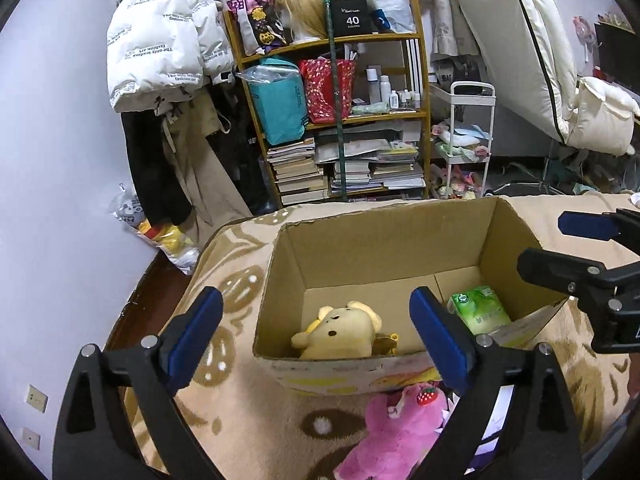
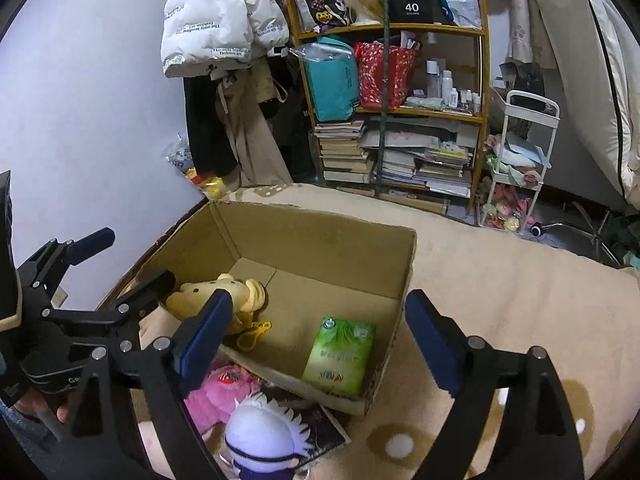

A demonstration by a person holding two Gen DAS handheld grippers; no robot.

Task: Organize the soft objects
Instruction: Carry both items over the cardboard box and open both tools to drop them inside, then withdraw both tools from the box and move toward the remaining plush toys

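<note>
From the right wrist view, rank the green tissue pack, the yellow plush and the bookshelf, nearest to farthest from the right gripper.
1. Green tissue pack, in the box's near right corner.
2. Yellow plush, box's left side.
3. Bookshelf, against the back wall.

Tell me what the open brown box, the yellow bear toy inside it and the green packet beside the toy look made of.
Open brown box: looks like corrugated cardboard, matte, with a ragged raw rim and folded flaps.
Yellow bear toy: short-pile plush fabric, soft and matte, stitched eyes; probably stuffed.
Green packet: thin printed plastic film, slightly glossy with soft creases; likely a tissue pack, though the contents are not visible.
</note>
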